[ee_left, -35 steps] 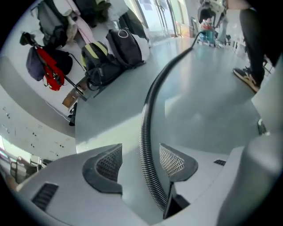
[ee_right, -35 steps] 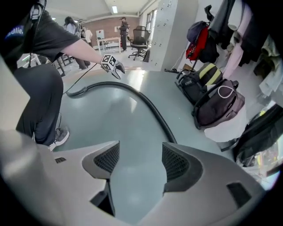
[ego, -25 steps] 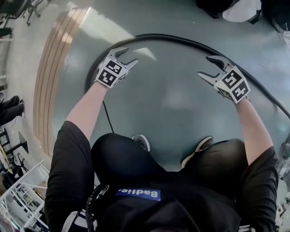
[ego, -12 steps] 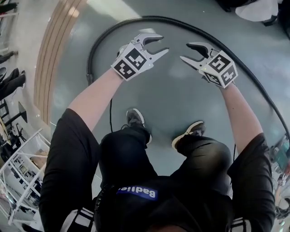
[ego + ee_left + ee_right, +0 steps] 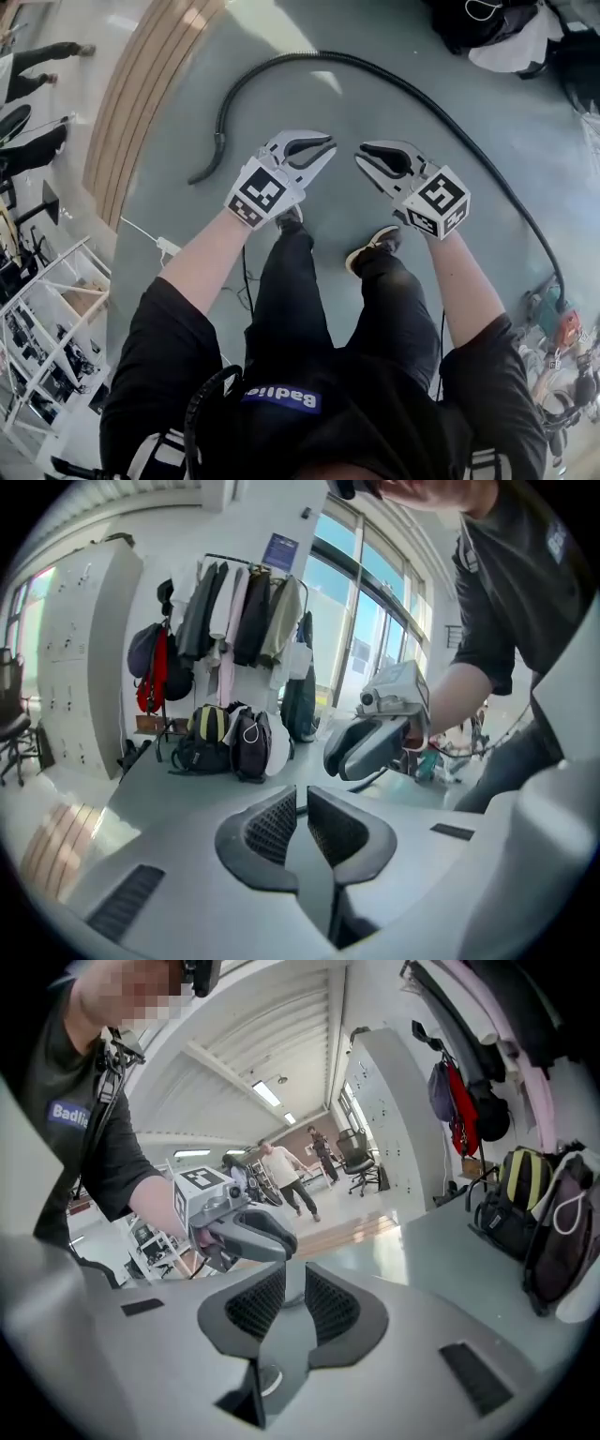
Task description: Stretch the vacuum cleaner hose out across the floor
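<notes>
The black vacuum hose (image 5: 422, 94) lies on the grey floor in a long arc. Its free end (image 5: 202, 174) is at the left, and the hose runs off to the right edge. Neither gripper touches it. I hold both grippers up in front of me, well above the floor, tips pointing at each other. My left gripper (image 5: 326, 148) (image 5: 302, 803) is closing down to a narrow slit with nothing between its pads. My right gripper (image 5: 364, 157) (image 5: 293, 1283) is closing too, with a slightly wider gap that is also empty. My two shoes (image 5: 375, 246) stand below them.
Bags (image 5: 487, 28) lie at the far right, and backpacks (image 5: 225, 742) sit under a coat rack (image 5: 244, 611). Tools and gear (image 5: 558, 323) sit where the hose ends. A white cable with a plug block (image 5: 169, 246), a wooden floor strip (image 5: 155, 84) and shelving (image 5: 47, 347) are at the left. People (image 5: 281, 1176) stand far off.
Both grippers rose off the floor area and came together in front of me. Their jaws went from wide open to nearly closed. The hose now looks farther away.
</notes>
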A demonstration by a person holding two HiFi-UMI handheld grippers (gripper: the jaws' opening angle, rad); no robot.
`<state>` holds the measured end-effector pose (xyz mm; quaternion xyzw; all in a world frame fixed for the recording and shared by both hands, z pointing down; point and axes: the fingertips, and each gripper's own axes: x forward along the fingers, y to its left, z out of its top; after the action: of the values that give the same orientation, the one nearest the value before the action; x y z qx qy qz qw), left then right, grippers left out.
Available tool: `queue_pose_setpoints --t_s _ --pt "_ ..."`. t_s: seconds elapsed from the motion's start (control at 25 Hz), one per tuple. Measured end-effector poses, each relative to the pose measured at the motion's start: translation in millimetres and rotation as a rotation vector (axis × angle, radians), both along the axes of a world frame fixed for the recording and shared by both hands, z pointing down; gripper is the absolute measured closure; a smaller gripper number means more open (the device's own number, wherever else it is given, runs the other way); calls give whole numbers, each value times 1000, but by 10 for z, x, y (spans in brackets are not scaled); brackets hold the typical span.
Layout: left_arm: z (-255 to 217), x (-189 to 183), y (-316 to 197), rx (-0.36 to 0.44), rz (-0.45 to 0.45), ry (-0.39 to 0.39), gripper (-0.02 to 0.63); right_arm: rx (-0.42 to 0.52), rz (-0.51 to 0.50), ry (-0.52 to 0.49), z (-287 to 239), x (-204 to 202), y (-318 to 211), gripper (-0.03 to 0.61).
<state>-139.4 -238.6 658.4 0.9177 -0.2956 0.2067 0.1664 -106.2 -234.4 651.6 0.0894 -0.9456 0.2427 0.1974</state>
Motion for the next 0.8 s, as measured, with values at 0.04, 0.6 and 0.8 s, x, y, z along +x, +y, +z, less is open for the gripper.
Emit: queue_pose_setpoints --t_s 0.04,0.6,0.8 --pt "-283 31 84 -23 -33 27 571 -8 8 -12 -301 32 95 510" --pt "-3727 934 1138 -7 -148 189 604 130 66 -134 -3811 1010 1103 552" --pt "-4230 995 1728 44 -5 232 604 167 207 -140 -4164 970 1738 565"
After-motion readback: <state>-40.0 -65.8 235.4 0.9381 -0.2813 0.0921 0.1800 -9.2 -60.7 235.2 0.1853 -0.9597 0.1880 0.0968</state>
